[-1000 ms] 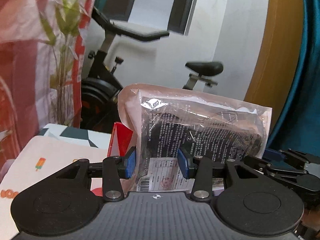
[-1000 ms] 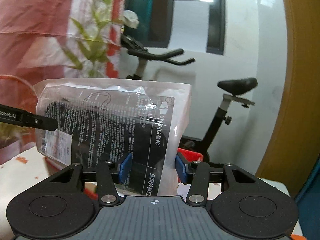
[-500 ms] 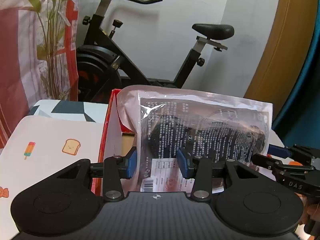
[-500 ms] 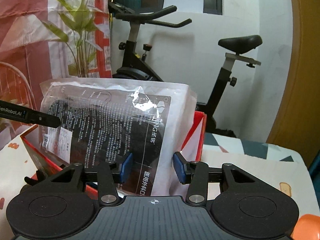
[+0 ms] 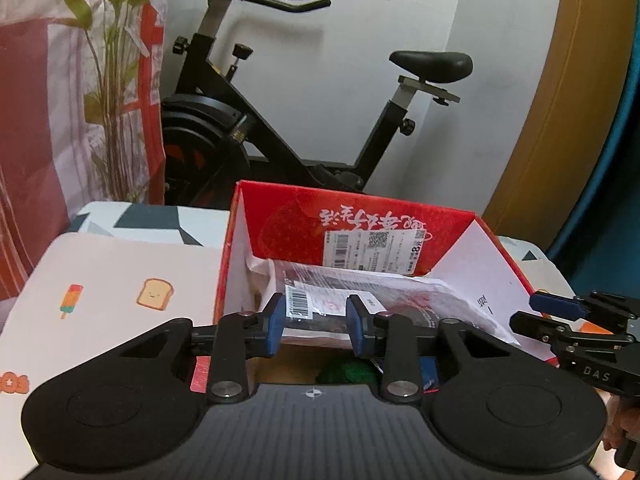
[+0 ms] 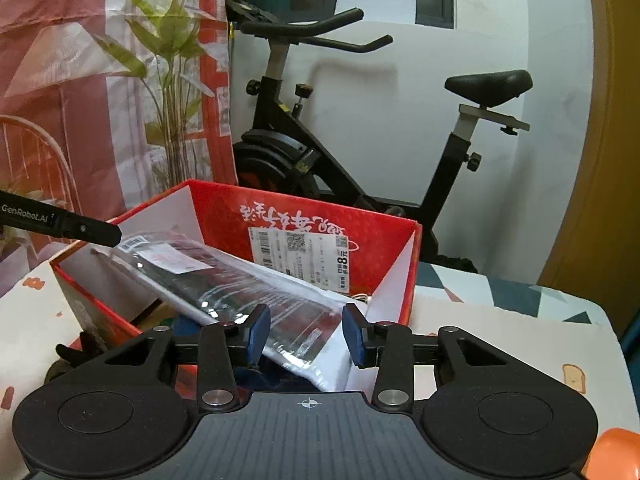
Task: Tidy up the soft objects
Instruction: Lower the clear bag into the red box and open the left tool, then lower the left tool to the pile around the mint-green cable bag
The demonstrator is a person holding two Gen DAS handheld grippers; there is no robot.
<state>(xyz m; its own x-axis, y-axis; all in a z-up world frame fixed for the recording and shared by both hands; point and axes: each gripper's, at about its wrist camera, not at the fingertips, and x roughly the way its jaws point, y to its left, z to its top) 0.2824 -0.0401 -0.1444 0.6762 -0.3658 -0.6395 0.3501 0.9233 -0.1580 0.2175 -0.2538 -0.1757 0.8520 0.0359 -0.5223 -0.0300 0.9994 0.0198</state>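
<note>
A clear plastic packet (image 5: pixel 360 300) with a dark item and printed labels lies tilted inside the open red cardboard box (image 5: pixel 360 220). It also shows in the right wrist view (image 6: pixel 240 280), slanting down across the box (image 6: pixel 304 216). My left gripper (image 5: pixel 316 328) is open, its blue pads either side of the packet's near edge, not pinching it. My right gripper (image 6: pixel 306 338) is open over the packet's lower end. The right gripper's fingers (image 5: pixel 560 308) show at the right of the left wrist view. A green item (image 5: pixel 348 372) lies in the box bottom.
The box stands on a white table (image 5: pixel 120 280) with a printed cloth. An exercise bike (image 5: pixel 280 120) stands behind the table, with a plant (image 6: pixel 172 80) and red curtain at the left. An orange object (image 6: pixel 612 452) sits at the right wrist view's lower right corner.
The packet was held upright between both grippers above the box. Now it lies tilted inside the box, both grippers have opened and sit lower, at the box.
</note>
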